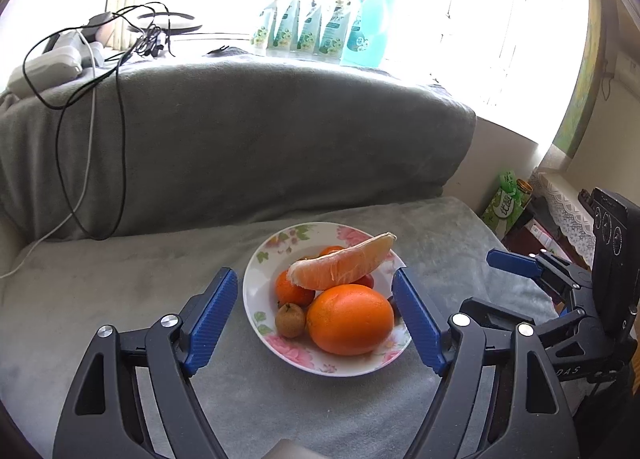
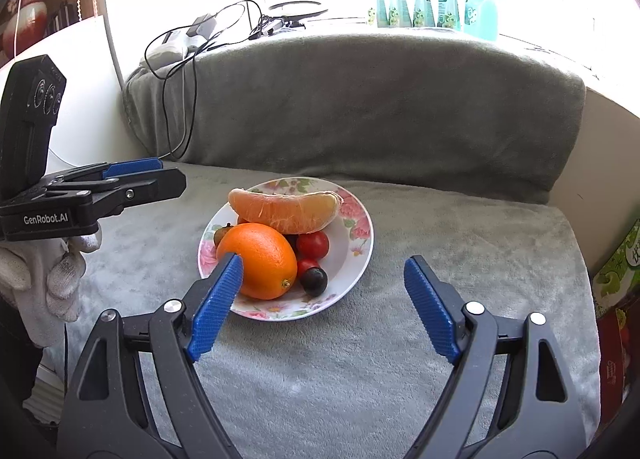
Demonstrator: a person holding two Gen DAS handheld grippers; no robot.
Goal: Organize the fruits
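A floral bowl (image 1: 276, 347) (image 2: 360, 259) sits on the grey blanket and holds fruit. A peeled pomelo segment (image 1: 340, 265) (image 2: 284, 209) lies on top of a large orange (image 1: 350, 319) (image 2: 258, 261). A tangerine (image 1: 290, 289), a small brown fruit (image 1: 290, 319), red cherry tomatoes (image 2: 313, 245) and a dark grape (image 2: 314, 281) lie around them. My left gripper (image 1: 316, 315) is open and empty, just short of the bowl. My right gripper (image 2: 324, 299) is open and empty, near the bowl's front edge. Each gripper shows in the other's view, the right one (image 1: 520, 263) and the left one (image 2: 132, 173).
A grey-covered sofa back (image 1: 260, 139) rises behind the bowl, with cables and a power strip (image 1: 52, 63) on top. Green bottles (image 1: 320, 31) stand on the window sill. A green carton (image 1: 504, 203) and clutter sit to the right of the seat.
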